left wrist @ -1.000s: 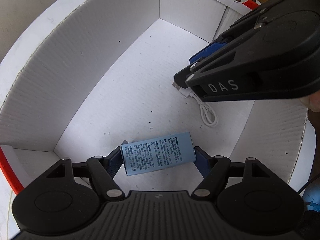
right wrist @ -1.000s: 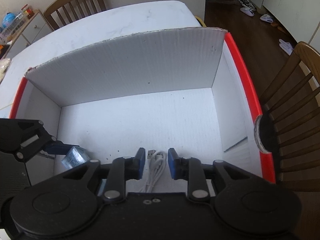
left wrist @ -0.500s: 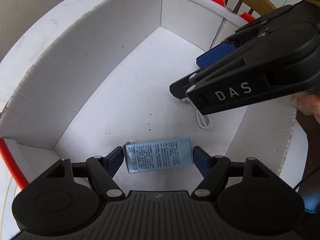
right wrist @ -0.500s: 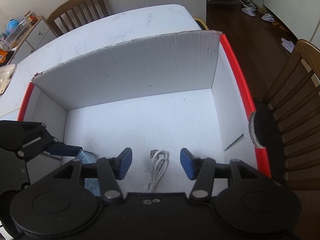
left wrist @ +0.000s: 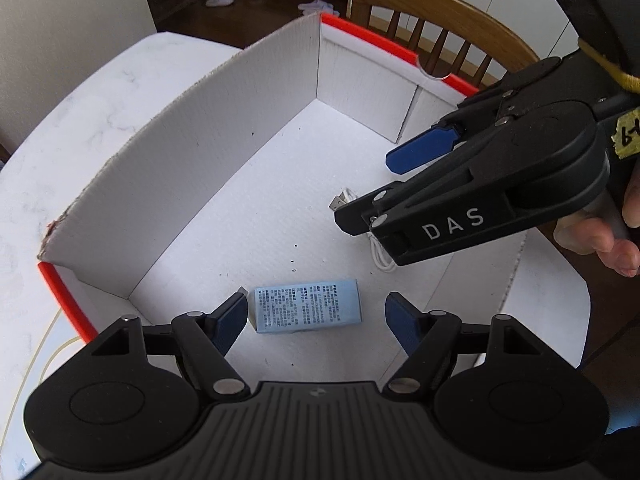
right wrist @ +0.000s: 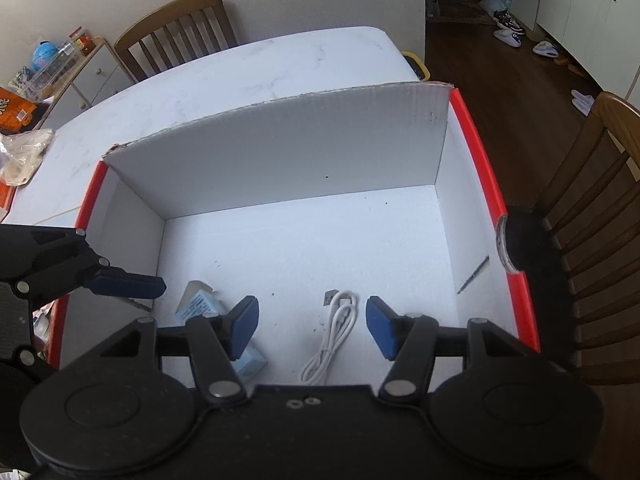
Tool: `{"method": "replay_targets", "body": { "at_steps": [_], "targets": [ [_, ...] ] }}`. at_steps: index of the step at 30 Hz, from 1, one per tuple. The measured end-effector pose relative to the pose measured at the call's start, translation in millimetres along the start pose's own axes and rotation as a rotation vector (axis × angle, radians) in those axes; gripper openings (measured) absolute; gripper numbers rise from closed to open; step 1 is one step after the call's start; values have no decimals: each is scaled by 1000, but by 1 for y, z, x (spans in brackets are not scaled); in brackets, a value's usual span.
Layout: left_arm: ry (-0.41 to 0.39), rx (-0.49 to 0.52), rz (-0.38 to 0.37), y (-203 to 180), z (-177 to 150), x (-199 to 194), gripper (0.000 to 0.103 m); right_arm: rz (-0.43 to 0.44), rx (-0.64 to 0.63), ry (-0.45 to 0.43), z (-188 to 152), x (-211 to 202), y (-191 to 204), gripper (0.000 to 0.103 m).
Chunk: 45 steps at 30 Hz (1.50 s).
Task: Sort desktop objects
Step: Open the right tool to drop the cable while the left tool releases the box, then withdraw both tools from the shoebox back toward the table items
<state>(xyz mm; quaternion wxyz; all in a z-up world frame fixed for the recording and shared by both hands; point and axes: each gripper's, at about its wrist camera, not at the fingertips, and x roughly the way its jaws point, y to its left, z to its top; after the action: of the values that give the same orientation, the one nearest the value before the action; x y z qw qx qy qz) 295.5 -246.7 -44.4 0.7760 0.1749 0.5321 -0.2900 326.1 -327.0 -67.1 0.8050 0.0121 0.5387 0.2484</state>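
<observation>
A box (right wrist: 288, 152) stood on the tabletop (right wrist: 248, 76). Inside, on its floor, a small carton (left wrist: 307, 306) lay left of a coiled cable (right wrist: 334, 334), apart; chairs (right wrist: 180, 32) stood beyond the tabletop

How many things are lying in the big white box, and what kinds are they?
Small light-blue cardboard packet with printed text: 1
Coiled white USB cable: 1
Total: 2, both lying loose on the floor of the white corrugated box with the red rim.
</observation>
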Motion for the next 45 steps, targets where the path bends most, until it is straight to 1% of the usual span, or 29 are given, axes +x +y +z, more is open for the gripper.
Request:
{"method": "replay_targets", "body": {
  "at_steps": [18,27,30,33,36,41,43,45],
  "targets": [
    [-110,-17,8,-10,-24,-44,75,18,-23,-85,-16,-40,21,61],
    [-155,-53,8,-7,-40,-64,75,32,-37,-128,-22,-58,37,61],
    [-178,-60,4,-7,-46,-73,80,38,-42,-144,-26,-64,42,61],
    [-193,-61,16,-7,-51,-80,81,45,-44,-155,-30,-69,48,62],
    [-204,-67,19,-6,-57,-86,86,51,-45,-169,-33,-74,53,63],
    [-216,-86,25,-3,-69,-94,89,55,-40,-195,-38,-82,61,65],
    [-222,-91,27,0,-74,-98,99,55,-38,-205,-41,-85,64,66],
    [-232,-94,25,1,-80,-102,101,53,-43,-214,-44,-87,69,68]
  ]
}}
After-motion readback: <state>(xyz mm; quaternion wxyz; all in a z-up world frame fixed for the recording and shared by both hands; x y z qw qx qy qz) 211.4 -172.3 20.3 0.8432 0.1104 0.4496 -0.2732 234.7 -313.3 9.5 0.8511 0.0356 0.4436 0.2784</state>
